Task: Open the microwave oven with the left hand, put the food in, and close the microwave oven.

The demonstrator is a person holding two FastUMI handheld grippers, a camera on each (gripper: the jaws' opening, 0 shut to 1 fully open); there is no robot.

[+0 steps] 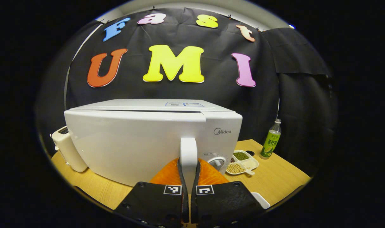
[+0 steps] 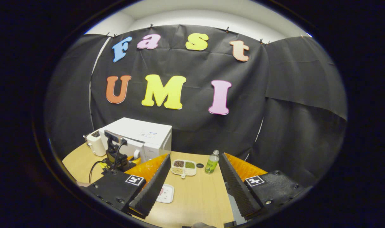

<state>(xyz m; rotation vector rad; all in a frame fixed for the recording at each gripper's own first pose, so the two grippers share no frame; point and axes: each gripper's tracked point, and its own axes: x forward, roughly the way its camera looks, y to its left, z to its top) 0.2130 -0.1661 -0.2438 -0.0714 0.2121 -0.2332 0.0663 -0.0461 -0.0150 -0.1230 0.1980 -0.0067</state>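
Wooden table (image 2: pixel 195 196): left gripper (image 1: pixel 189 177) jaws clamp microwave handle (image 1: pixel 188 155); right gripper (image 2: pixel 192 186) jaws apart.

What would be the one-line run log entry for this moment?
phase: opening | left gripper: shut on white microwave door handle | right gripper: open, idle | door: slightly ajar

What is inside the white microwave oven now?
It cannot be seen: the white microwave oven has its door shut, and the left gripper grips the white door handle.
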